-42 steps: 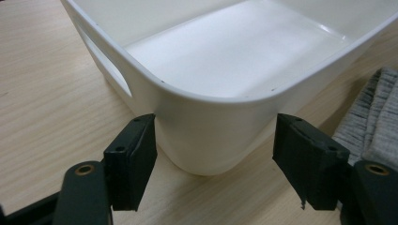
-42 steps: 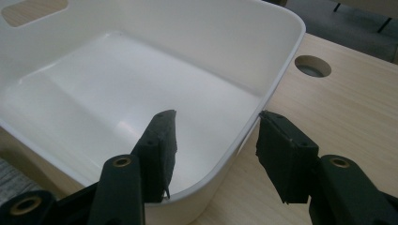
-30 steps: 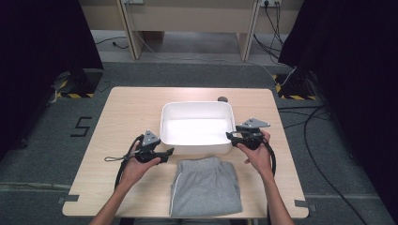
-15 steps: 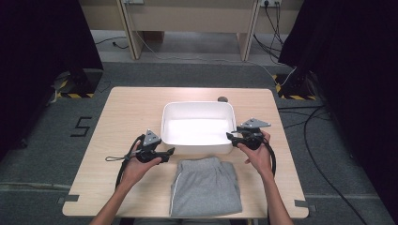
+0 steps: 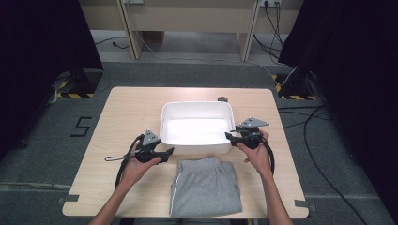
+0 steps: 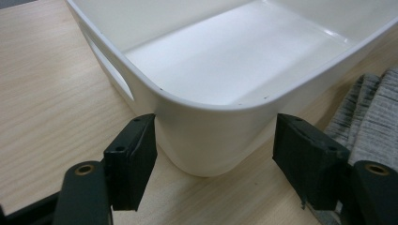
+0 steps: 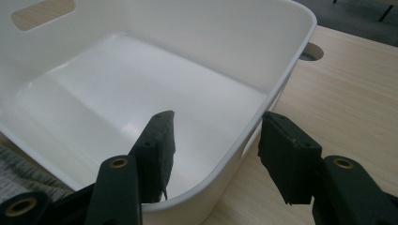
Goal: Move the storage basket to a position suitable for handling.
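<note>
A wooden table [image 5: 126, 117] carried an empty white bin [image 5: 197, 127] at its middle and folded grey shorts [image 5: 204, 185] at the near edge. The left gripper [image 5: 165, 153] and right gripper [image 5: 231, 136] flanked the bin's near corners, jaws apart, holding nothing. Packing looked unstarted; next, probably, grasping the shorts.

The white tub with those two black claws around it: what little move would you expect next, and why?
Probably the right gripper closes on the tub rim. Its open jaws already stand one inside the wall and one outside, holding nothing. The left gripper is open too, level with the tub's near corner, which shows between its jaws. The tub is empty, and the folded grey garment lies on the table just in front.
</note>
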### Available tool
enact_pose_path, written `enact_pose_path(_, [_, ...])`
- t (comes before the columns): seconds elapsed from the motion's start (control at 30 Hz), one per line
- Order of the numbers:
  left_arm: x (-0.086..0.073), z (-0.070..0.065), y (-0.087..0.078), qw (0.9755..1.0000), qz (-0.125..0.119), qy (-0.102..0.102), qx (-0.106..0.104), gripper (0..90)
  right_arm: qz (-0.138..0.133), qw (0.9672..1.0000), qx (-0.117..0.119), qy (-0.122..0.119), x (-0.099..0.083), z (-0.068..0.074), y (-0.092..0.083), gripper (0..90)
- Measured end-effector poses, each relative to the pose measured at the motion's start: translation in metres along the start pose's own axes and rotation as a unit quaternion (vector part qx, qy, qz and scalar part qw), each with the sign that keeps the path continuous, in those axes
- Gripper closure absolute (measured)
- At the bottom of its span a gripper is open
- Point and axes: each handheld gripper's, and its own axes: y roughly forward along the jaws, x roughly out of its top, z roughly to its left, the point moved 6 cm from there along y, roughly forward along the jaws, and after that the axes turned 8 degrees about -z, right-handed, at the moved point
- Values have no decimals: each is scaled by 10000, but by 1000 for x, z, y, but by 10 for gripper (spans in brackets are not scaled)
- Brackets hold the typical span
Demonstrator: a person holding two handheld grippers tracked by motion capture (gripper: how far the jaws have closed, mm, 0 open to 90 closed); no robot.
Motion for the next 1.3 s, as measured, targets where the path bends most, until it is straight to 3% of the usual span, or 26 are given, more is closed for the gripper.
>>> enact_pose_path(0.63, [-1, 6, 5, 9999, 27, -129, 50, 289, 3, 10000, -18, -31, 3, 0, 6, 463])
enact_pose_path(0.8, [-1, 3, 0, 9999, -23, -149, 29, 293, -43, 10000, -6, 22, 4, 1, 5, 423])
enact_pose_path(0.9, [-1, 2, -7, 9998, -19, -215, -54, 265, -209, 9997, -42, 114, 10, 4, -5, 349])
enact_pose_path(1.13, [-4, -1, -26, 9991, -76, -377, -177, 226, -373, 9992, -67, 150, 15, 4, -23, 291])
enact_pose_path(1.3, [-7, -1, -42, 9991, -176, -393, -55, 198, -438, 9988, 7, 203, 11, 8, -40, 276])
